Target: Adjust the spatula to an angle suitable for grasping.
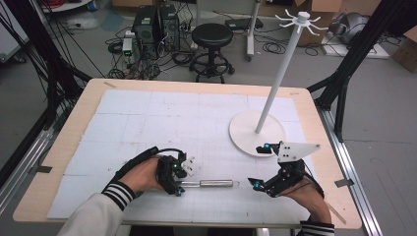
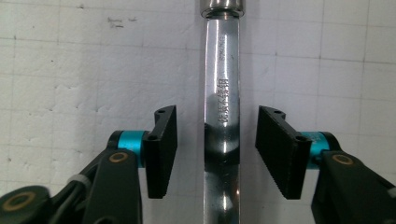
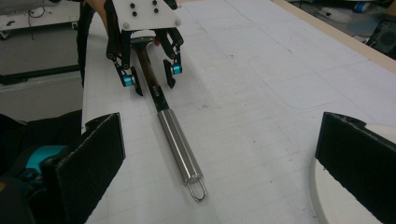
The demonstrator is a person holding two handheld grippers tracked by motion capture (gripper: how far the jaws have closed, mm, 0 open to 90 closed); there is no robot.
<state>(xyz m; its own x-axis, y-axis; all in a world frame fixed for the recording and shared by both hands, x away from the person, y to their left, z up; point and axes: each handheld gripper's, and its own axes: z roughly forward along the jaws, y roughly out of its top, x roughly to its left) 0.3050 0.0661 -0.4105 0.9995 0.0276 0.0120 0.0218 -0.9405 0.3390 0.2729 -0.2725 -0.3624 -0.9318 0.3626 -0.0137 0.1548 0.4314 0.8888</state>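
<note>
A steel utensil (image 1: 211, 183) with a tubular handle and an end loop lies flat on the white gridded mat (image 1: 147, 123), near the front edge. Its thin shank (image 2: 223, 93) runs between the jaws of my left gripper (image 1: 181, 181), which straddle it with a gap on each side, so the gripper is open. The pads (image 2: 163, 149) touch nothing. From the right gripper view the left gripper (image 3: 150, 79) stands over the shank, and the handle (image 3: 180, 149) points toward my right gripper (image 3: 222, 140). The right gripper (image 1: 259, 166) is wide open, to the right of the loop end.
A white stand with a round base (image 1: 246, 137) and a tall pole (image 1: 278, 83) topped by hooks (image 1: 301, 19) stands at the right, just beyond the right gripper. A black stool (image 1: 211, 37) and cables sit on the floor behind the table.
</note>
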